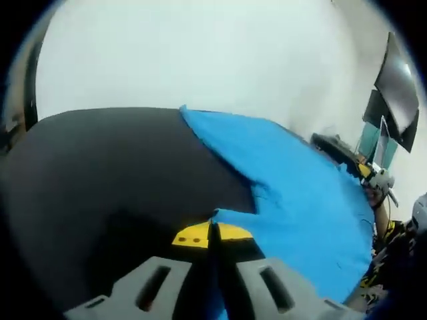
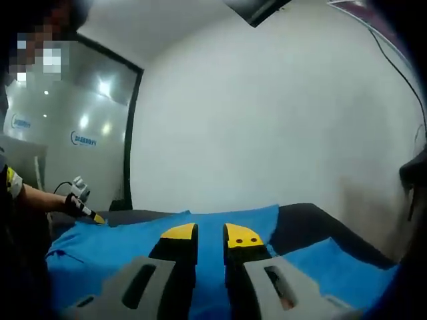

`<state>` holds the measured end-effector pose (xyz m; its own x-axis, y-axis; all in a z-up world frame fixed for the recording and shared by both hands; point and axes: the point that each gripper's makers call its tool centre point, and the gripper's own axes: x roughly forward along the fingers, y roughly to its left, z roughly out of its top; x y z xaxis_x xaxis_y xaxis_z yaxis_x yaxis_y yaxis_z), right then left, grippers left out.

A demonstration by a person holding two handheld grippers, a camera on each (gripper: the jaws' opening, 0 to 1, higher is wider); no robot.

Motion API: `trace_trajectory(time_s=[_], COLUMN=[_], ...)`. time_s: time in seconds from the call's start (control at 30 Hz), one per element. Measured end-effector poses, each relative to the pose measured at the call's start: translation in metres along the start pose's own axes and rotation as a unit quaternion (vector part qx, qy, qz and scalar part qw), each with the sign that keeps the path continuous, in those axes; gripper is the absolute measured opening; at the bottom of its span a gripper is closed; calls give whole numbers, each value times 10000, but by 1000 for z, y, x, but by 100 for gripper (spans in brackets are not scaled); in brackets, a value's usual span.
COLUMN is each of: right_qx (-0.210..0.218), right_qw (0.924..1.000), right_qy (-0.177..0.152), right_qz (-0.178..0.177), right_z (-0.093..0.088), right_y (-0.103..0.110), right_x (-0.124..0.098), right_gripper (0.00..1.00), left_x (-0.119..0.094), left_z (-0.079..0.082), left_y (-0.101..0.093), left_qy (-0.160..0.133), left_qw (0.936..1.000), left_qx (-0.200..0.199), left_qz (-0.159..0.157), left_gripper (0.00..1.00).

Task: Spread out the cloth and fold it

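The blue cloth is lying across the dark table, one corner doubled back. The left tool is pinching its edge, tips pressed together. The right tool is hovering slightly parted over it. Spreading looks unfinished, folding still ahead.

The left gripper has its yellow-tipped jaws pressed together, a blue edge pinched between them. The right gripper holds its jaws a narrow gap apart. In the right gripper view, a forearm reaches in, holding the left gripper.
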<state>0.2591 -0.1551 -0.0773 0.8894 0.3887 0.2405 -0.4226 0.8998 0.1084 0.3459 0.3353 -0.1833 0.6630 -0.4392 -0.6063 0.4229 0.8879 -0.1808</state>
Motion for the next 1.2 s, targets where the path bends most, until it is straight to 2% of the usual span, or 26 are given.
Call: trace_trajectory(time_s=[0.03, 0.07, 0.13, 0.17, 0.23, 0.27, 0.3, 0.37, 0.47, 0.57, 0.63, 0.7, 0.77, 0.87, 0.9, 0.93, 0.97, 1.0, 1.03, 1.07, 1.1, 1.13, 1.17, 1.2], right_qx=[-8, -23, -40, -37, -18, -16, -18, -22, 34, 101, 99, 95, 99, 136, 149, 159, 166, 174, 180, 183, 188, 184, 181, 180], right_qw=[10000, 10000, 10000, 10000, 10000, 10000, 9999, 9999, 9999, 9997, 9996, 9995, 9994, 9990, 9988, 9986, 9984, 9982, 9981, 9980, 9978, 9977, 9976, 9974], right_qy=[2, 10, 15, 10, -14, -35, -57, -80, -92, -136, -169, -199, -225, -313, -358, -400, -432, -462, -486, -504, -522, -536, -544, -551], right_qz=[3, 9, 22, 31, 56, 68, 81, 103, 125, 162, 196, 235, 253, 299, 312, 322, 329, 332, 336, 349, 363, 379, 398, 419], right_z=[0, 0, -1, -1, 0, 1, 2, 3, 3, 5, 6, 8, 9, 12, 14, 16, 17, 18, 19, 19, 20, 21, 21, 21], right_y=[0, 1, 2, 2, 3, 4, 4, 5, 4, 5, 6, 7, 8, 8, 9, 9, 9, 9, 9, 9, 10, 10, 11, 12], right_x=[0, 0, 0, 0, -1, -1, -1, -1, 0, 0, -1, -1, -2, -3, -4, -5, -6, -6, -6, -7, -7, -7, -7, -7], right_gripper=[13, 13, 13, 13, 13, 13, 13, 13, 13, 13, 13, 13, 13, 13, 13, 13, 13, 13, 13, 13, 13, 13, 13, 13], left_x=[-2, -3, -13, -22, -46, -59, -70, -86, -110, -130, -136, -137, -130, -111, -104, -99, -98, -91, -89, -87, -84, -84, -83, -85], left_z=[22, 10, 15, 21, 33, 33, 27, 15, -11, -31, -41, -45, -47, -62, -65, -58, -51, -51, -47, -45, -46, -48, -51, -43], left_y=[-6, -4, 2, 4, -3, -4, -4, -3, 4, 5, -1, -6, -10, -8, -11, -12, -12, -27, -31, -26, -22, -16, -12, -15], left_qy=[-765, -434, -645, -926, -1673, -1882, -1954, -1946, -1910, -2005, -2104, -2099, -2038, -1586, -1508, -1744, -1943, -1899, -2006, -2043, -2060, -2089, -2086, -2329], left_qw=[9969, 9990, 9975, 9950, 9851, 9796, 9754, 9738, 9715, 9625, 9533, 9489, 9475, 9487, 9484, 9434, 9341, 9293, 9226, 9153, 9130, 9107, 9083, 8968], left_qx=[55, -2, 13, -5, -350, -701, -1022, -1175, -1334, -1676, -2044, -2242, -2356, -2508, -2575, -2619, -2810, -3030, -3175, -3352, -3400, -3421, -3488, -3695], left_qz=[-162, -36, 300, 375, 180, 82, 36, -4, 440, 728, 725, 720, 716, 1094, 1075, 1048, 1041, 926, 887, 903, 920, 995, 994, 708], left_gripper=[4, 5, 7, 12, 19, 19, 19, 19, 19, 23, 24, 24, 24, 24, 23, 22, 22, 23, 22, 20, 17, 8, 5, 5])
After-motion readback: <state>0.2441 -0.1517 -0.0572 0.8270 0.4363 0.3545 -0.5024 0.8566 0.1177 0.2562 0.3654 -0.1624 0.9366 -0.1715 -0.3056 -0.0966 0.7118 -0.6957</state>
